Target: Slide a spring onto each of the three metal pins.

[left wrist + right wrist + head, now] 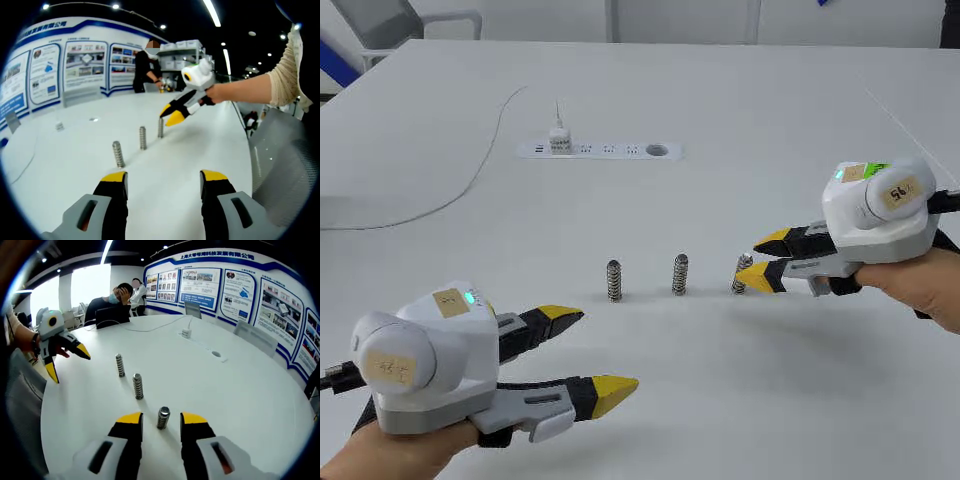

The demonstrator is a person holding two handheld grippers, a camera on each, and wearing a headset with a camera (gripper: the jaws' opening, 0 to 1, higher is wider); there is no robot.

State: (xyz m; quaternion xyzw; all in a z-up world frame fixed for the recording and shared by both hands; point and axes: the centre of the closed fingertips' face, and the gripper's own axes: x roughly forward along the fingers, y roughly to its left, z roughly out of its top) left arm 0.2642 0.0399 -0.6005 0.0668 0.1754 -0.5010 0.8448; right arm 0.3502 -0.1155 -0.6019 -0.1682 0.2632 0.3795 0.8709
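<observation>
**A:** Where are the springs?

**B:** We see three in a row mid-table (740, 400): left spring (614, 281), middle spring (681, 274) and right spring (742, 274). All three stand upright. In the right gripper view, the nearest one shows a metal pin (164, 411) capping the coil.

**A:** Right gripper?

**B:** The right gripper (757, 262) is at the right spring. Its jaws are parted with the spring standing between the yellow tips. In its own view we see a gap on each side, so it isn't clamped on the spring.

**A:** Left gripper?

**B:** The left gripper (602, 350) hangs over bare table near the person, well apart from the row. Its jaws are spread wide and hold nothing. Its own view looks along the row of springs, with the left spring nearest.

**A:** Anything else on the table?

**B:** There's a power strip (600, 150) behind the row, with a cable (450, 195) trailing off to the left.
</observation>
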